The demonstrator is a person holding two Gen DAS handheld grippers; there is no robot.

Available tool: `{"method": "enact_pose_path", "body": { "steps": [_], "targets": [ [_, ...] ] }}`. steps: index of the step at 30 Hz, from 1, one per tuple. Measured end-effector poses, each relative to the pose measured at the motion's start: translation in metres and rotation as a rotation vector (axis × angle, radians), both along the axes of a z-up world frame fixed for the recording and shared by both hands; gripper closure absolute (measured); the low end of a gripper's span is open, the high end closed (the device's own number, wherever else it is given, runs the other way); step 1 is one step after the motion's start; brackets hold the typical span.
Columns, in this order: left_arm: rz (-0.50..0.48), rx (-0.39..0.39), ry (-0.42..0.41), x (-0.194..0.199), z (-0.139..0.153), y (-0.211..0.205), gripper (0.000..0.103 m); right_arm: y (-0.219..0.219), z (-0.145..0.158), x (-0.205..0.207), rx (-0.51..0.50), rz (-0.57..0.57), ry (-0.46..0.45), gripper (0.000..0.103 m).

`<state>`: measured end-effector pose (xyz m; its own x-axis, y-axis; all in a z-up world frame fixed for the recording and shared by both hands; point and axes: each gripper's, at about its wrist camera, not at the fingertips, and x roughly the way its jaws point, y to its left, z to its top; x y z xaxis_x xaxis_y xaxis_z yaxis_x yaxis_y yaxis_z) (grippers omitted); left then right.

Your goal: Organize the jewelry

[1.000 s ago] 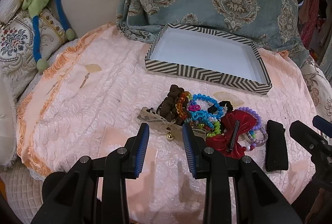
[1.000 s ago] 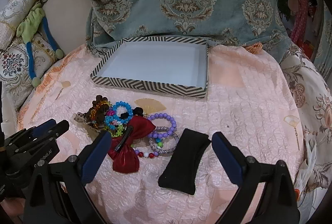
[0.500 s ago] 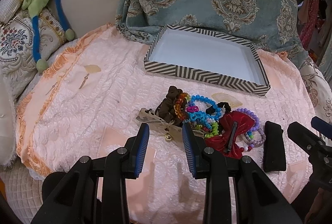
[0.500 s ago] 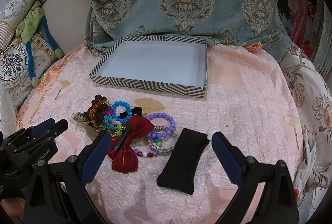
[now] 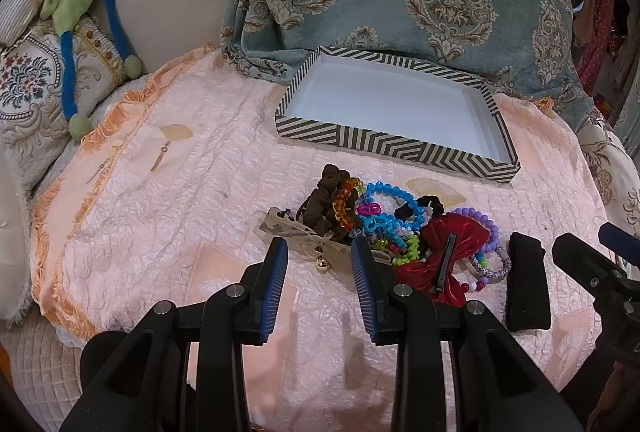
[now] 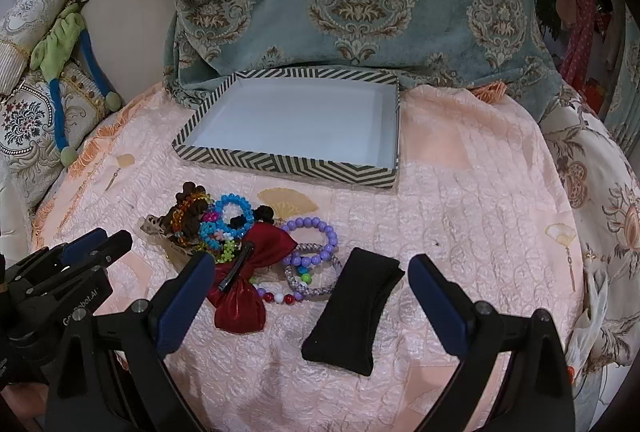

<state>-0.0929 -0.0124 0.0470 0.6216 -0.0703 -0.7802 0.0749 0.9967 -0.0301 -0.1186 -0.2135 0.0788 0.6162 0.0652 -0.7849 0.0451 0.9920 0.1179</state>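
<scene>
Jewelry lies in a little heap near the front edge of the round table, just in front of the striped box, which has nothing in it. The bead bracelets are light, bumpy and can roll or tangle, so a pinch across one ring looks best. The red bow and the black pad are soft and squashy and look easy to pinch in the middle. The left hand-held gripper is apart and holds nothing, close to a small gold bell. The right hand-held gripper is wide apart, near the black pad.
</scene>
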Motion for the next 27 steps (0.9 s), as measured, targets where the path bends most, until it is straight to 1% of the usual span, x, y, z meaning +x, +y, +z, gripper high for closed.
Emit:
{"method": "enact_pose_path", "body": {
  "steps": [11,27],
  "targets": [
    [0.002,-0.004,-0.011,-0.0013,0.004,0.0001,0.086,0.0,0.0009,-0.0028,0.0,-0.003,-0.004,0.004],
    [0.008,-0.008,-0.004,-0.0031,0.0025,0.0027,0.086,-0.0004,0.001,-0.0053,-0.001,-0.001,0.0,0.004]
  ]
}}
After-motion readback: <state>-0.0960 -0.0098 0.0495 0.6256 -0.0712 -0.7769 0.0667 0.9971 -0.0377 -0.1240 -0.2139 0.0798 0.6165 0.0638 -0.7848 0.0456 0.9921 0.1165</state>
